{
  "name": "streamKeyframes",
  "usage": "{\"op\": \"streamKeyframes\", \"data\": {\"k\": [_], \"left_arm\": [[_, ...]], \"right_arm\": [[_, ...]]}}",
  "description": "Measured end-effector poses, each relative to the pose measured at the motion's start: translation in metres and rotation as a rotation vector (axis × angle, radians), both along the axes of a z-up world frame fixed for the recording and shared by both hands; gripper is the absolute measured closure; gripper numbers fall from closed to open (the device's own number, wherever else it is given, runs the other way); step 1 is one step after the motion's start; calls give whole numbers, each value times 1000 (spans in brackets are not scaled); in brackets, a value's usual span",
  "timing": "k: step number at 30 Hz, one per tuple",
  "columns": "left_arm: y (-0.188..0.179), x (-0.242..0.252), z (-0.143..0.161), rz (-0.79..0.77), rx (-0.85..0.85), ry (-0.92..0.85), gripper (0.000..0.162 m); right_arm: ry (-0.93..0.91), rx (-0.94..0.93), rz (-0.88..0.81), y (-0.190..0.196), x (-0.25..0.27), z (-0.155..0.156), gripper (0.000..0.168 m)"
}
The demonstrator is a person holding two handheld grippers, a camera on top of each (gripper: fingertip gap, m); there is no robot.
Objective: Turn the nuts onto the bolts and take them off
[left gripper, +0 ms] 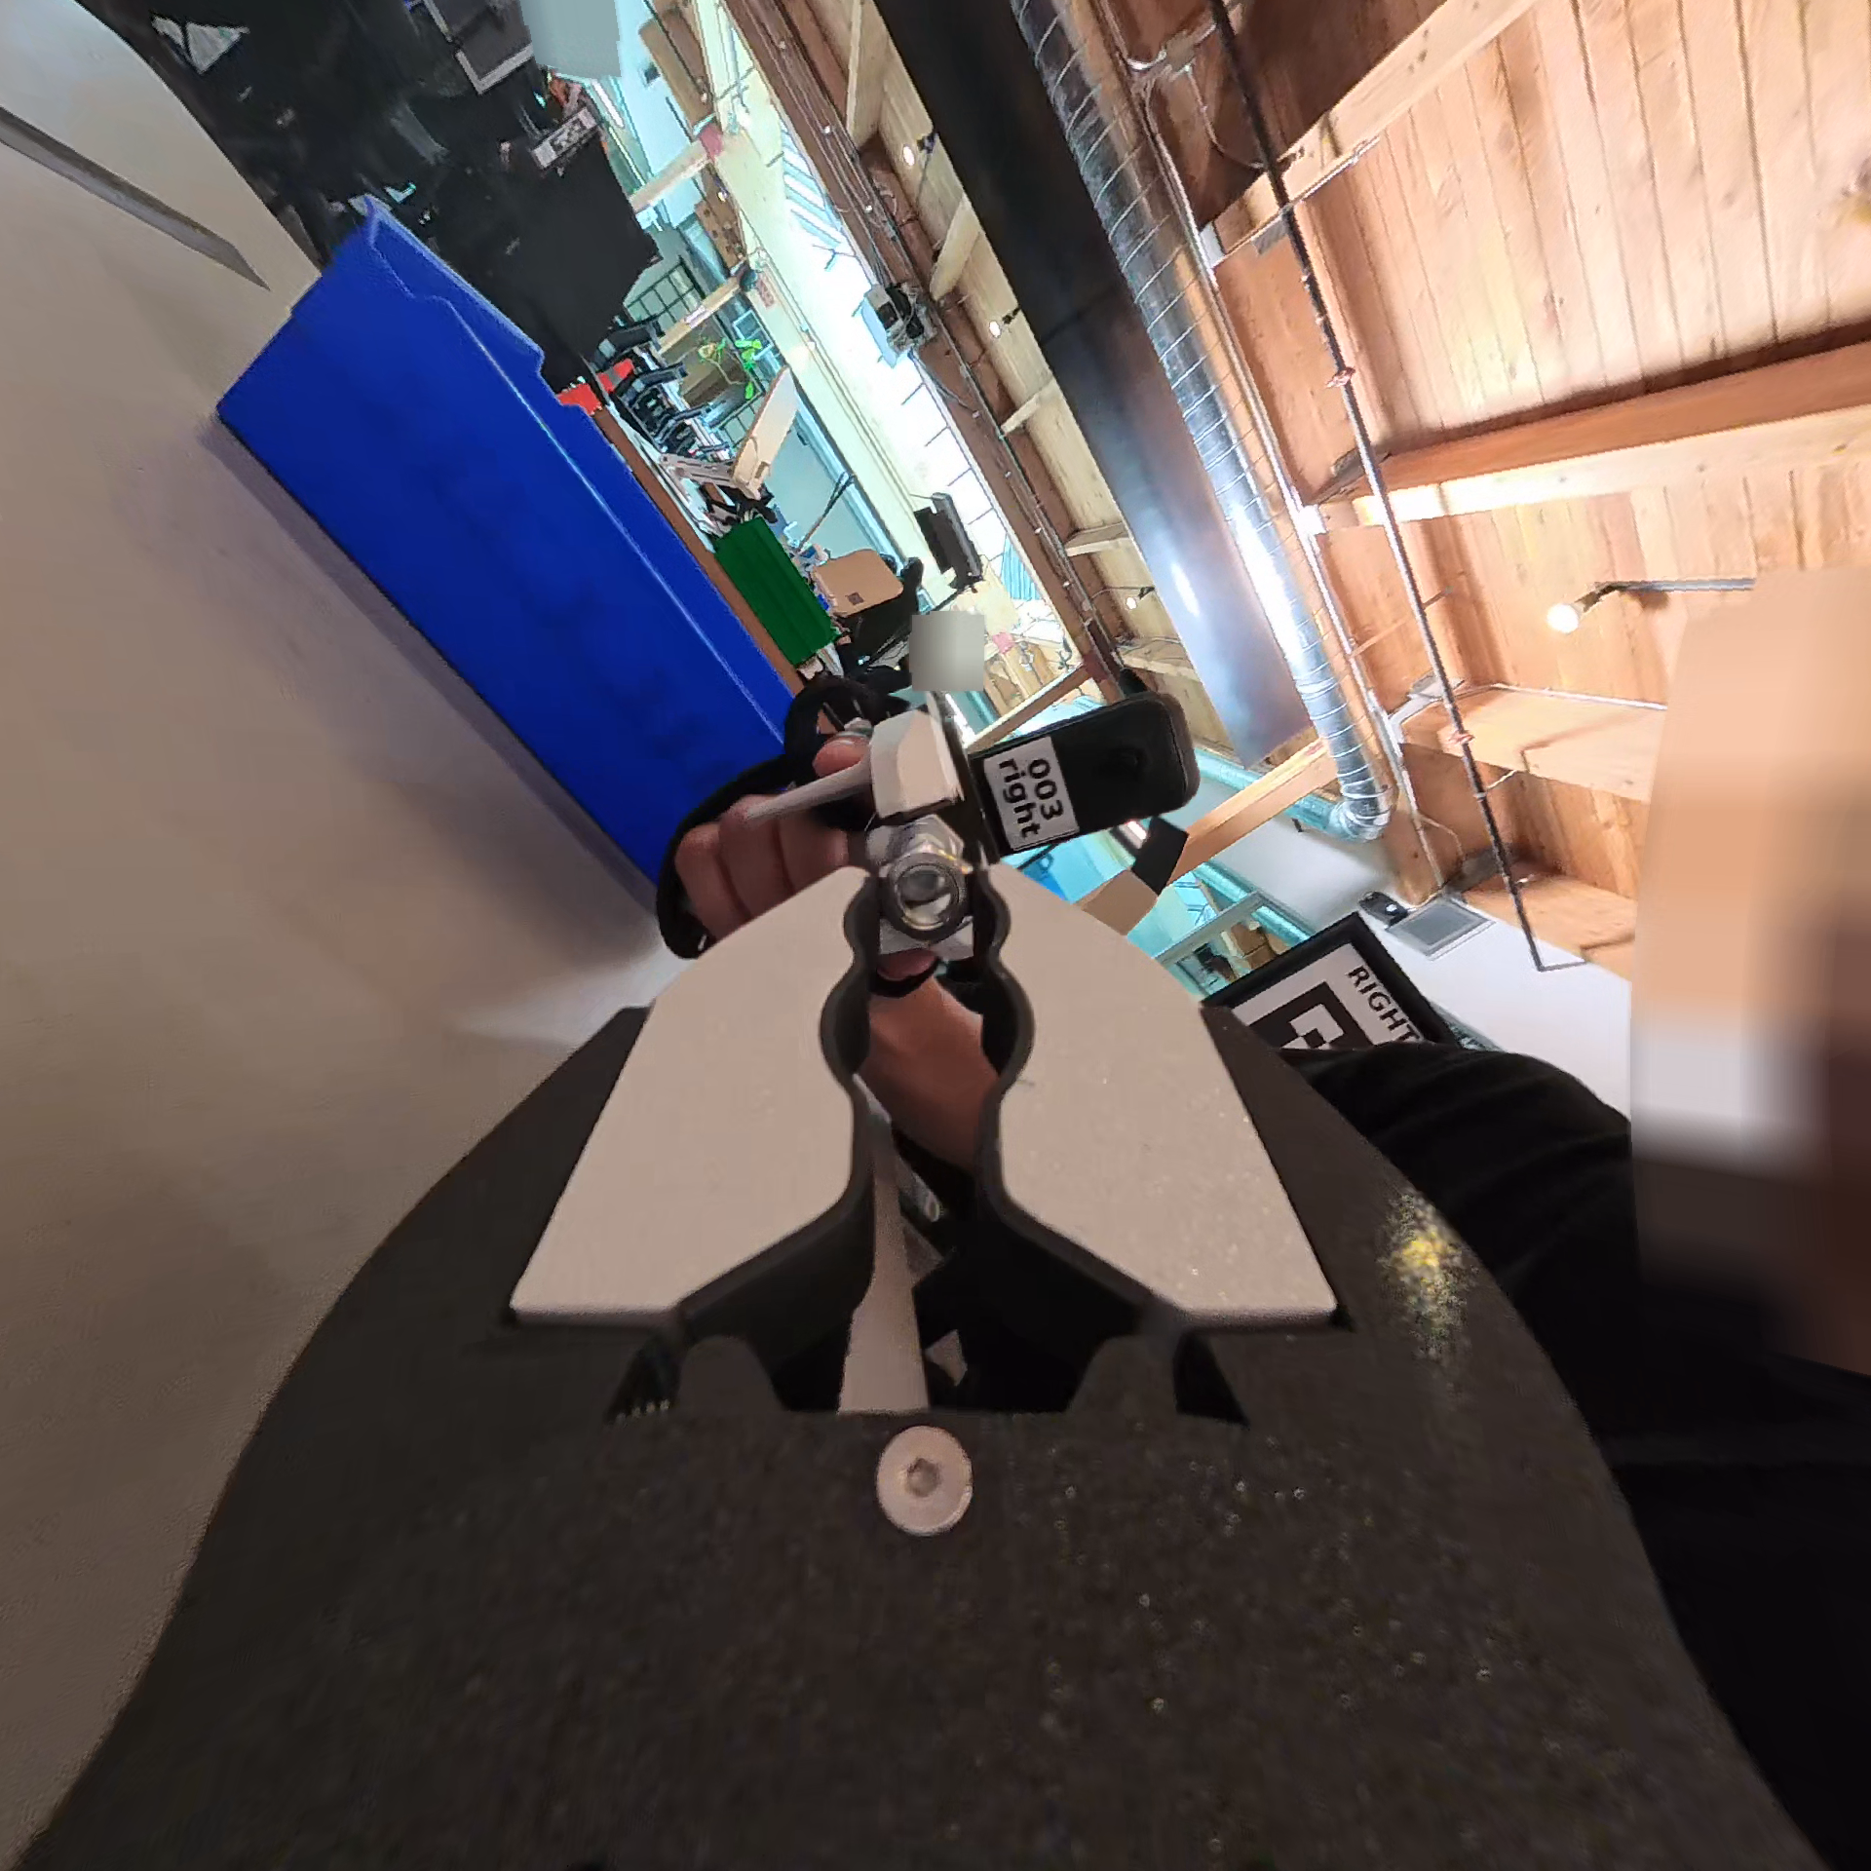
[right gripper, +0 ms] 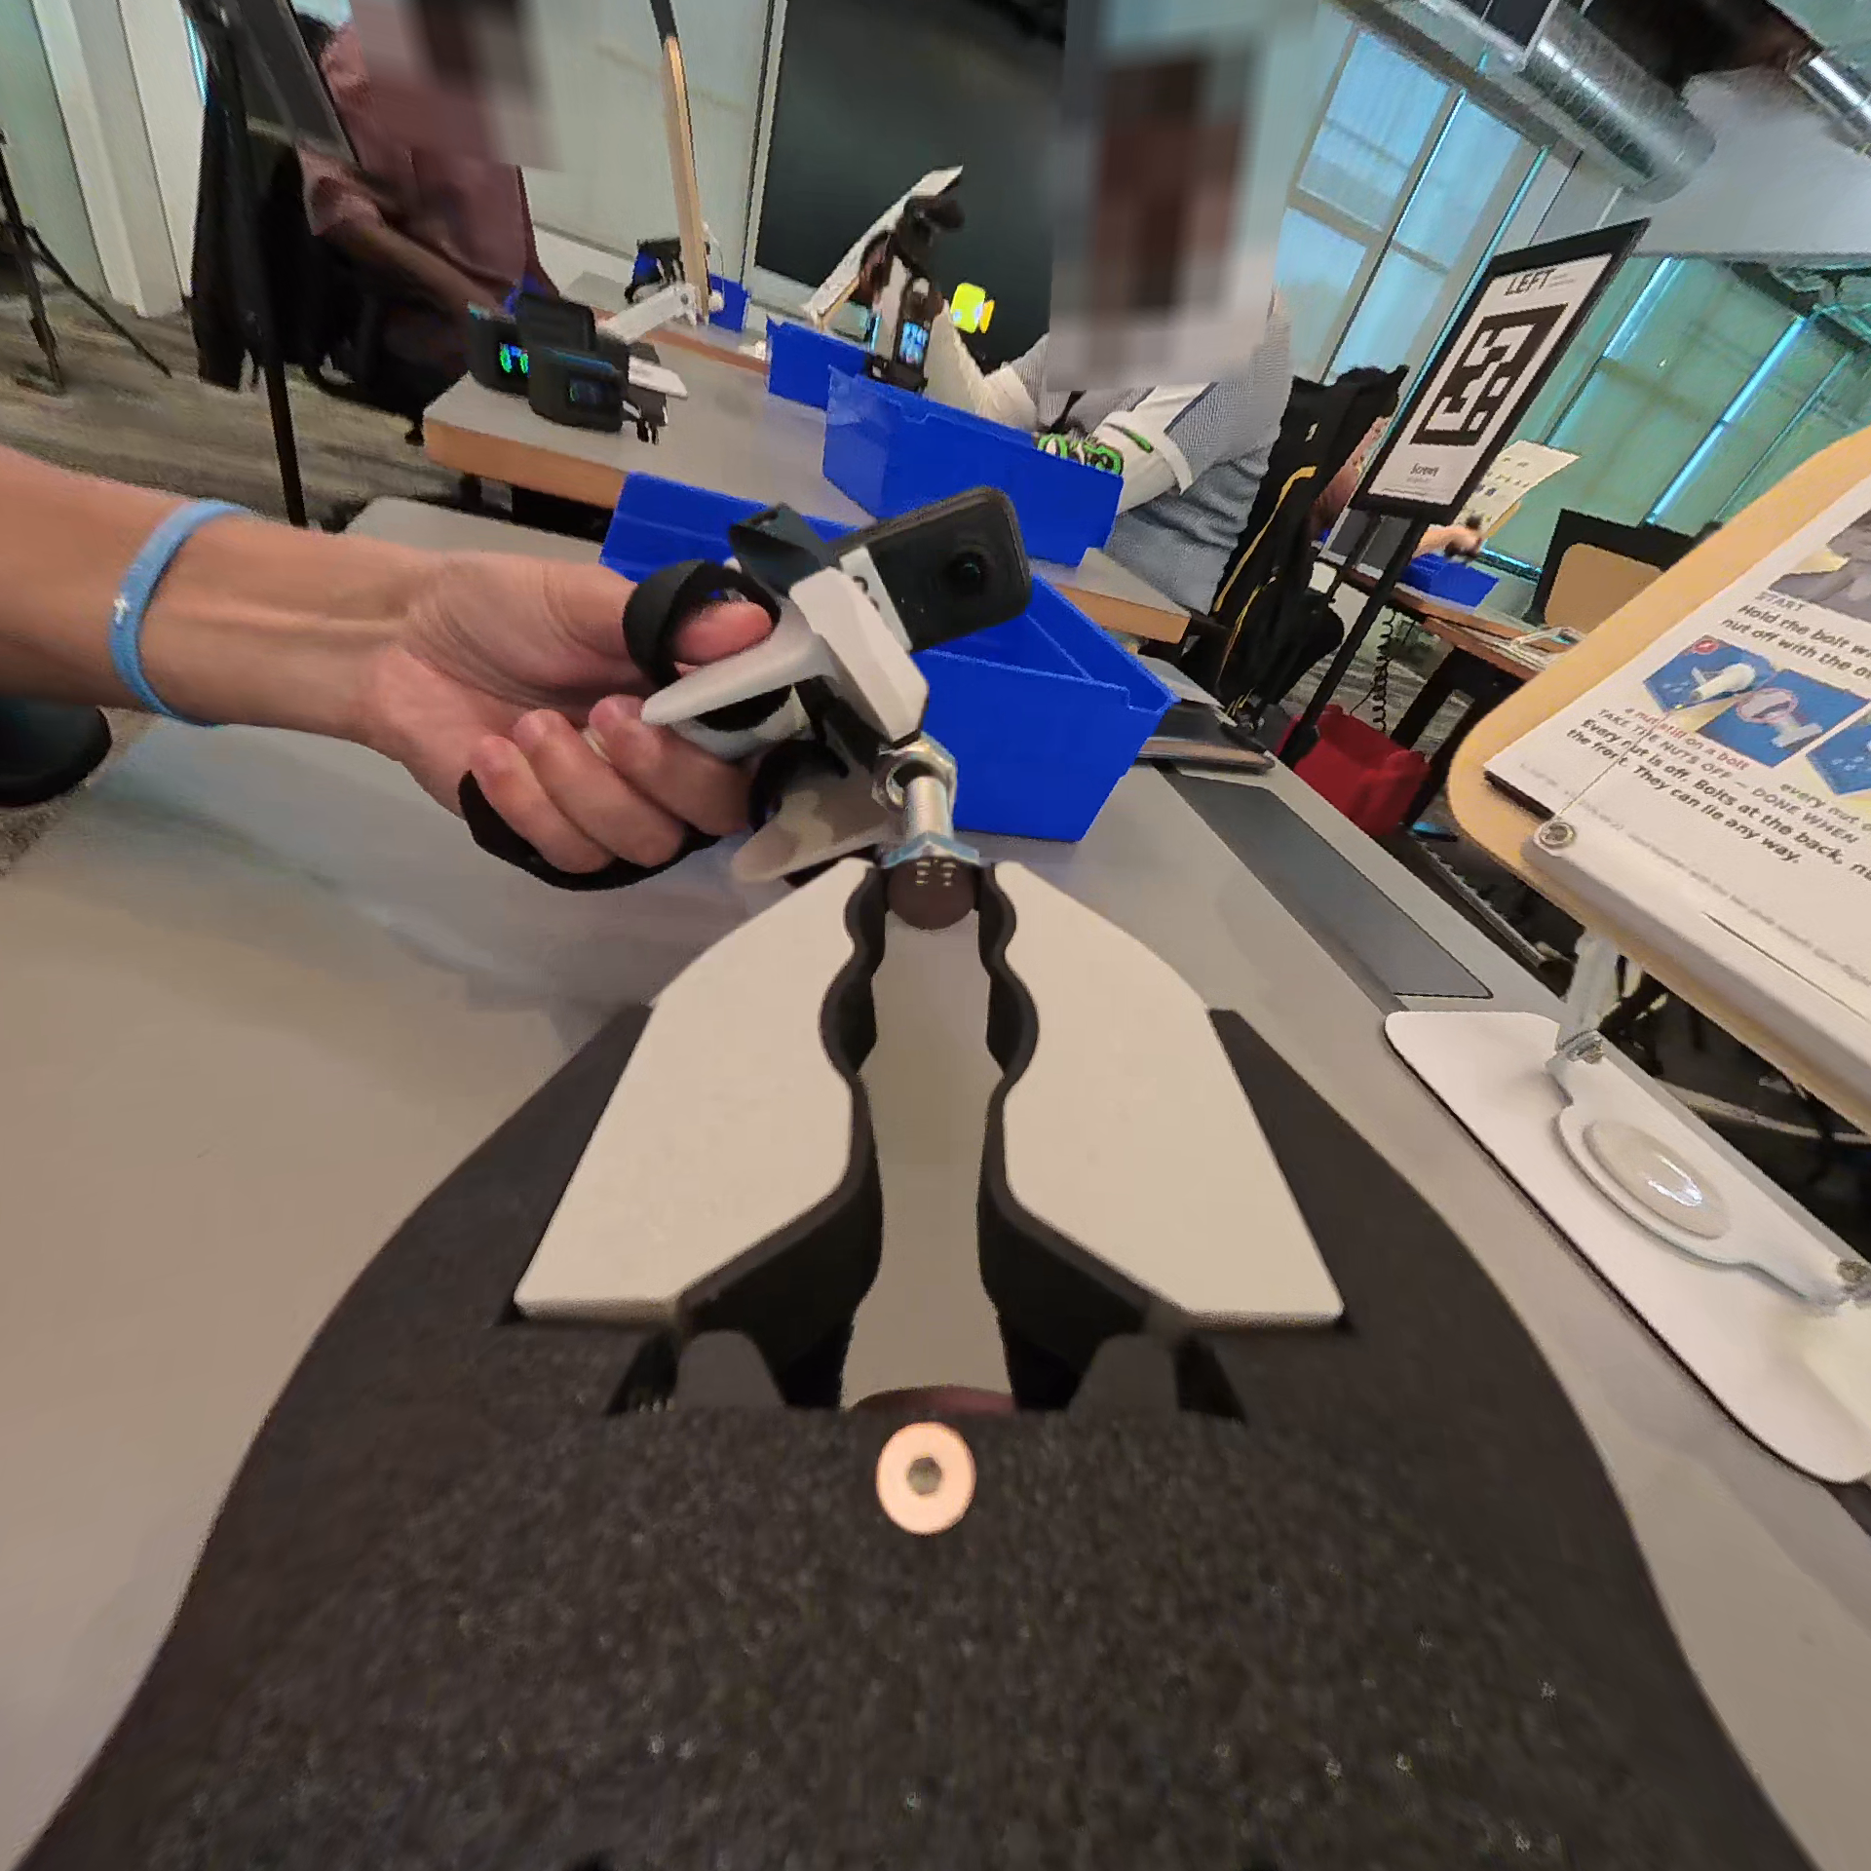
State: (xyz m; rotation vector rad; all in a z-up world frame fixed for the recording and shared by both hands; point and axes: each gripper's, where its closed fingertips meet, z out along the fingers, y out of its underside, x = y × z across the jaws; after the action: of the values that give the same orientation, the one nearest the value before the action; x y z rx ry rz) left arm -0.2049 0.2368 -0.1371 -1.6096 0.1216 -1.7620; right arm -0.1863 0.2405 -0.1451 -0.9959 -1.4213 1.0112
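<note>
Spinning the nut (left gripper: pixel 919 897) along the bolt (right gripper: pixel 926 805) above the blue bin (right gripper: pixel 1023 709).
Left gripper (left gripper: pixel 919 901) pinches the nut; right gripper (right gripper: pixel 923 896) clamps the bolt head. Keep both axes aligned while turning.

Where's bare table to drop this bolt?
Bare grey table lies left of the right tongs, under the hand. It's crowded right: white stand base; blue bin behind.

A grey bench (right gripper: pixel 253 1012) carries a blue bin (right gripper: pixel 1023 709) toward its far side. At the right edge rests a white base plate (right gripper: pixel 1519 1164) with a metal foot holding a tilted board of instruction sheets (right gripper: pixel 1721 729).
</note>
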Motion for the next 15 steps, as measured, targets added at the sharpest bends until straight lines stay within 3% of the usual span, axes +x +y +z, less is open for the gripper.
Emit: {"op": "streamKeyframes", "data": {"k": [8,15], "left_arm": [[4,-4,-4,4,-38,-43,146],[0,3,7,63,180,97,146]], "right_arm": [[-32,-10,12,2,-8,-4,151],[-4,-495,128,-1,-2,4,151]]}}
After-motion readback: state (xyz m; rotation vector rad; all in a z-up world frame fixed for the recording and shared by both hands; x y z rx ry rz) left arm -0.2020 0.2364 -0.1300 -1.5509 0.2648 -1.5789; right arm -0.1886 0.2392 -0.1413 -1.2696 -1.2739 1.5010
